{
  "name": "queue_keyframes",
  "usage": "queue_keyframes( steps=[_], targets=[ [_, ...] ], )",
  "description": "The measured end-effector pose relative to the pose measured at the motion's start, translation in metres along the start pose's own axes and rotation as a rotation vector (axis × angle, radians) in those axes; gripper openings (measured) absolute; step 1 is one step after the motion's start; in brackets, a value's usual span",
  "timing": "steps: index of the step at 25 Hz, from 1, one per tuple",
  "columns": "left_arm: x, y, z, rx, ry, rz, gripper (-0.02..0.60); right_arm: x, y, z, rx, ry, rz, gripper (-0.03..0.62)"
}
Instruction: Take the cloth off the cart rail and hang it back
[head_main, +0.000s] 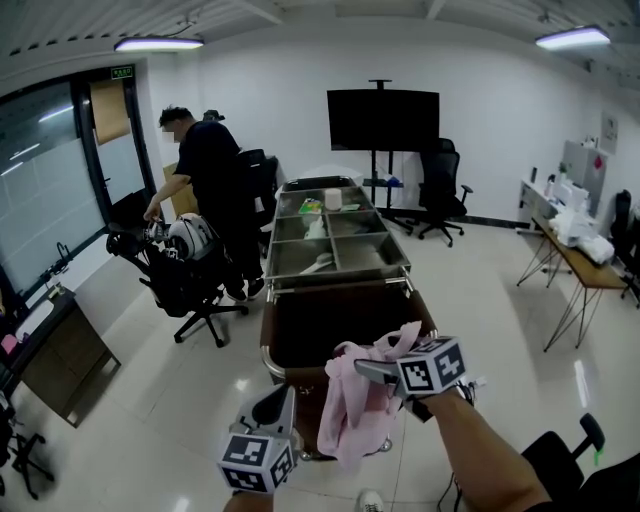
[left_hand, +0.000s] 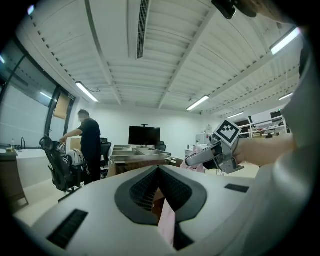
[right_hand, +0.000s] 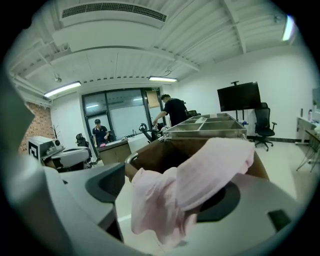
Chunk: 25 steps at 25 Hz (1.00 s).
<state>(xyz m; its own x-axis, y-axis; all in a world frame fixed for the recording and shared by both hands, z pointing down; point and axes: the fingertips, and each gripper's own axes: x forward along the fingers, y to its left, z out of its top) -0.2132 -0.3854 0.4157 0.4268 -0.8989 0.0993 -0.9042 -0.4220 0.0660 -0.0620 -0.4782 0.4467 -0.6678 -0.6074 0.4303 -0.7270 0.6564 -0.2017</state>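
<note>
**First:** At the near end of the cart (head_main: 335, 262), what is where, going left to right?

**Second:** Far off on the left a person (head_main: 212, 180) bends over an office chair and takes no part in this. Nearer, low and left, the left gripper (head_main: 280, 400) points up toward the cart. Its jaws are drawn almost together. A pink sliver shows in the slit between them, and I cannot tell whether it is pinched there or only seen behind. Just right of that gripper hangs the pink cloth (head_main: 352, 412), bunched up. It is clear of the cart rail (head_main: 266, 352) and sits in front of the near edge of the brown bin (head_main: 300, 330). The right gripper (head_main: 365, 370) is clamped on the cloth's upper fold, with fabric spilling over both jaws.

**First:** So it is off the rail. How should the hanging back be done well?

**Second:** As I judge it, the cloth is a crumpled wad and would slide off if it were dropped as it is. The left gripper should take a free lower corner, well apart from the right one's hold, so the two can draw the cloth flat. They should then carry it over the chrome rail and lower it so that about half falls on each side. Neither should let go until the cloth lies on the bar. Mind that no loose tail snags on the bin's lip.
</note>
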Motion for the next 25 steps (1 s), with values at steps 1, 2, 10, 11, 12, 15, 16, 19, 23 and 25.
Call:
queue_keyframes(
  steps=[1, 2, 10, 11, 12, 15, 16, 19, 23, 25],
  targets=[
    [-0.006, -0.003, -0.002, -0.002, 0.002, -0.002, 0.000, -0.005, 0.003, -0.006, 0.004, -0.001, -0.004, 0.460],
    [-0.011, -0.005, -0.003, -0.003, 0.004, -0.004, 0.000, -0.009, 0.006, -0.013, 0.007, -0.003, -0.006, 0.460],
    [-0.037, -0.041, -0.028, -0.002, 0.044, -0.055, 0.000, -0.049, 0.041, -0.061, 0.046, -0.010, -0.004, 0.460],
    [-0.040, -0.047, -0.031, 0.000, 0.049, -0.063, 0.000, -0.053, 0.044, -0.068, 0.052, -0.009, -0.003, 0.460],
    [-0.042, -0.052, -0.033, 0.003, 0.052, -0.070, 0.000, -0.056, 0.045, -0.076, 0.058, -0.006, -0.002, 0.460],
    [-0.051, -0.064, -0.040, 0.012, 0.062, -0.081, 0.000, -0.065, 0.049, -0.098, 0.066, 0.003, -0.006, 0.460],
    [-0.053, -0.067, -0.040, 0.013, 0.062, -0.079, 0.000, -0.069, 0.051, -0.102, 0.064, 0.003, -0.006, 0.460],
    [-0.058, -0.076, -0.040, 0.012, 0.056, -0.067, 0.000, -0.085, 0.060, -0.108, 0.043, -0.003, 0.000, 0.460],
    [-0.070, -0.096, -0.044, 0.009, 0.057, -0.056, 0.000, -0.115, 0.074, -0.117, 0.004, -0.018, 0.004, 0.459],
    [-0.074, -0.107, -0.048, 0.014, 0.064, -0.047, 0.000, -0.129, 0.081, -0.121, -0.013, -0.037, 0.012, 0.459]
  ],
)
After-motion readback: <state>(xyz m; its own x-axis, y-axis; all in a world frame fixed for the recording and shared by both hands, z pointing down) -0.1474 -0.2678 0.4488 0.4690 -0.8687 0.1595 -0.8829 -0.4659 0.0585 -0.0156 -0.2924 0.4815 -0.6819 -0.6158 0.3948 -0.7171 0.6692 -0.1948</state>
